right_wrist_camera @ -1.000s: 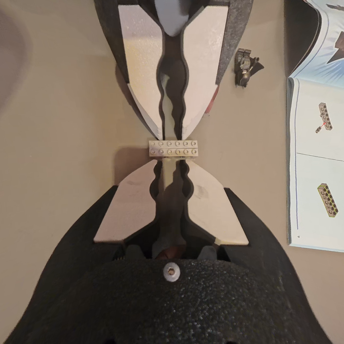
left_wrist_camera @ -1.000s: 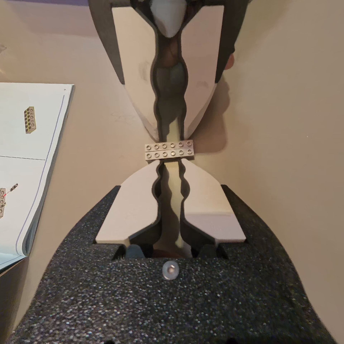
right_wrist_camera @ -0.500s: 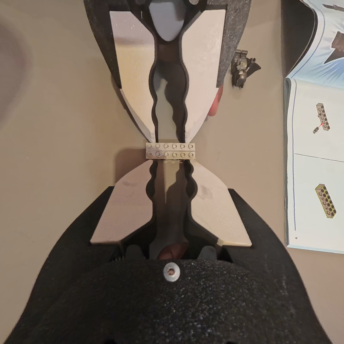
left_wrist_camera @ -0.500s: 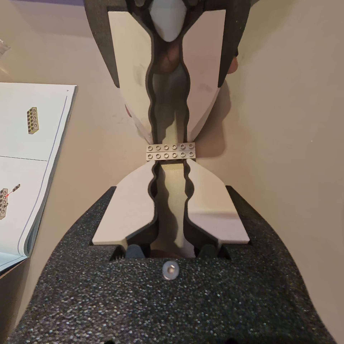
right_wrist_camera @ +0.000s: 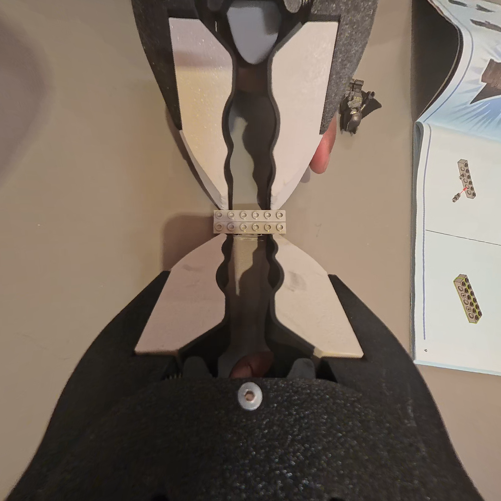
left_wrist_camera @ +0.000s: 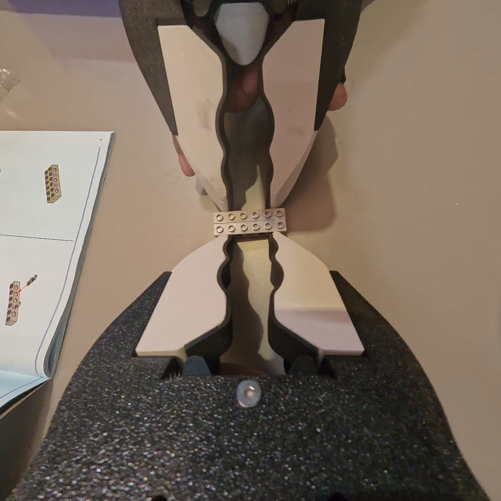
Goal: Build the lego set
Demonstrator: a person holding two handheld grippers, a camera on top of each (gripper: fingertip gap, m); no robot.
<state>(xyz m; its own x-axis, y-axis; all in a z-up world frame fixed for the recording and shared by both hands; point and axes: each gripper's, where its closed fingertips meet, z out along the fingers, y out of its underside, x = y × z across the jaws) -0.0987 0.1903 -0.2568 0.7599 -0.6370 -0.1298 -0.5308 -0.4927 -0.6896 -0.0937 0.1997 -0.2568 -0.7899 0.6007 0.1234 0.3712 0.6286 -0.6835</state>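
Note:
Two grey six-stud bricks (left_wrist_camera: 249,222) lie side by side on the beige table (left_wrist_camera: 406,244), studs up. My left gripper (left_wrist_camera: 249,238) points at the near brick's long side. Its jaws stand apart with nothing between the pads, and its fingertips (left_wrist_camera: 221,238) rest against that side. My right gripper (left_wrist_camera: 249,204) comes from the opposite side, its tips at the far brick. In the right wrist view the bricks (right_wrist_camera: 249,221) sit at my right gripper (right_wrist_camera: 250,238), which is open, its fingertips (right_wrist_camera: 279,240) at the near brick's edge. The left gripper (right_wrist_camera: 250,203) faces it.
An open instruction booklet (left_wrist_camera: 40,244) with brick drawings lies to the left of the left gripper; it also shows in the right wrist view (right_wrist_camera: 461,244). A small dark brick assembly (right_wrist_camera: 355,108) lies by the booklet. A clear bag (left_wrist_camera: 6,81) is at the far left. Only a small space, under 4 cm, lies between the two pairs of fingers.
Both grippers' jaws widened from a second ago and stay apart. The two bricks remain between the facing tips, hardly moved. Both views drew slightly closer.

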